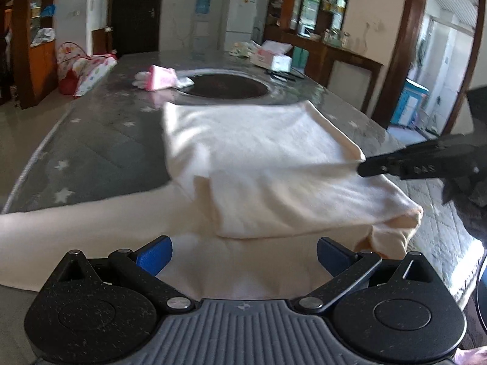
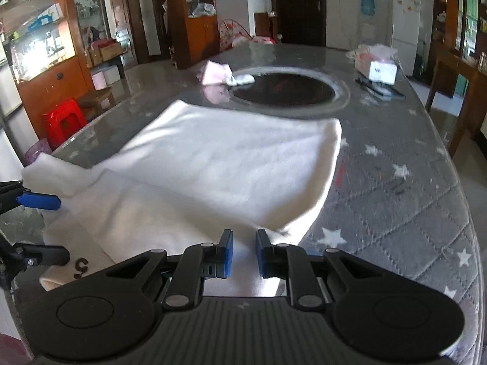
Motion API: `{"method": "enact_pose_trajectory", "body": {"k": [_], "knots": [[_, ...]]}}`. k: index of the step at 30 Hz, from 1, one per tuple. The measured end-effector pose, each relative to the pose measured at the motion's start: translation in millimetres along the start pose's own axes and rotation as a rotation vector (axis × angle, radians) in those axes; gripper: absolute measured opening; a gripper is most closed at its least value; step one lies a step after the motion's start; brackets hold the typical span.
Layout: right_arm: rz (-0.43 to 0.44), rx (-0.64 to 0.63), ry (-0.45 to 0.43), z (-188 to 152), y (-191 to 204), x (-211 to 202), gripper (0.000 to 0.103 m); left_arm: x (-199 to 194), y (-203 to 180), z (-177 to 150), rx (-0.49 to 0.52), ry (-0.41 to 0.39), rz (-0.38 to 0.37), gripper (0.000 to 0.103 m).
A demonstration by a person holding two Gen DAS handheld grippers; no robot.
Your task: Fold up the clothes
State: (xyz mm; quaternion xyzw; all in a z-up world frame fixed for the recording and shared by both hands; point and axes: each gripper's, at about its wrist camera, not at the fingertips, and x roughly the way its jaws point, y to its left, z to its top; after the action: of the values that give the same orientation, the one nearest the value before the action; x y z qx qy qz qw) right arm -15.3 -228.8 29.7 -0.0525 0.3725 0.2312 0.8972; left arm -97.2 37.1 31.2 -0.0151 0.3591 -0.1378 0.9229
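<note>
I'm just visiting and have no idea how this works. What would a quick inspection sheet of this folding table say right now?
Surface: long table under a grey star-print quilted cover, with a dark round inset in the middle.
Job's things: cream garment, partly folded, lifted at one edge.
Clutter: pink-and-white folded clothes beside the inset; tissue box at the far end.
Grippers: left claw open above the near cloth; right claw appears pinched on the cream garment's edge, though its own camera shows a narrow gap.
Cables: nothing seen.
Surroundings: wooden shelves, white fridge, red stool.
</note>
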Motion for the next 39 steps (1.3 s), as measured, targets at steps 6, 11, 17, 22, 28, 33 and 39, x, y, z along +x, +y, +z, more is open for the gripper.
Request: {"method": "enact_pose_trajectory", "body": {"k": [6,11,17,22,28,33,39], "knots": [[0.028,-0.018,0.003,-1.1,10.3,4.5,0.029,-17.3,36.3,1.5,-0.107,-0.043,0.086,0.103],[0.037,-0.010,0.008,-3.1,14.2,8.4,0.029,-33.9,79.0,-2.6,-0.226,-0.080,0.222,0.103],[0.048,-0.027,-0.001,-2.0,20.7,4.9,0.029,-57.3,129.5,-15.0,-0.397,-0.137,0.400,0.103],[0.053,-0.030,0.002,-2.1,23.4,4.8,0.030,-58.0,153.6,-22.6,-0.495,-0.142,0.446,0.103],[0.054,-0.031,0.006,-4.4,24.4,3.9,0.031,-54.5,158.6,-24.1,-0.505,-0.140,0.449,0.099],[0.053,-0.029,0.011,-6.7,24.2,3.6,0.031,-51.1,164.1,-26.7,-0.540,-0.130,0.425,0.086],[0.056,-0.025,0.011,-7.6,23.7,2.6,0.031,-52.0,169.7,-30.4,-0.586,-0.152,0.436,0.073]]}}
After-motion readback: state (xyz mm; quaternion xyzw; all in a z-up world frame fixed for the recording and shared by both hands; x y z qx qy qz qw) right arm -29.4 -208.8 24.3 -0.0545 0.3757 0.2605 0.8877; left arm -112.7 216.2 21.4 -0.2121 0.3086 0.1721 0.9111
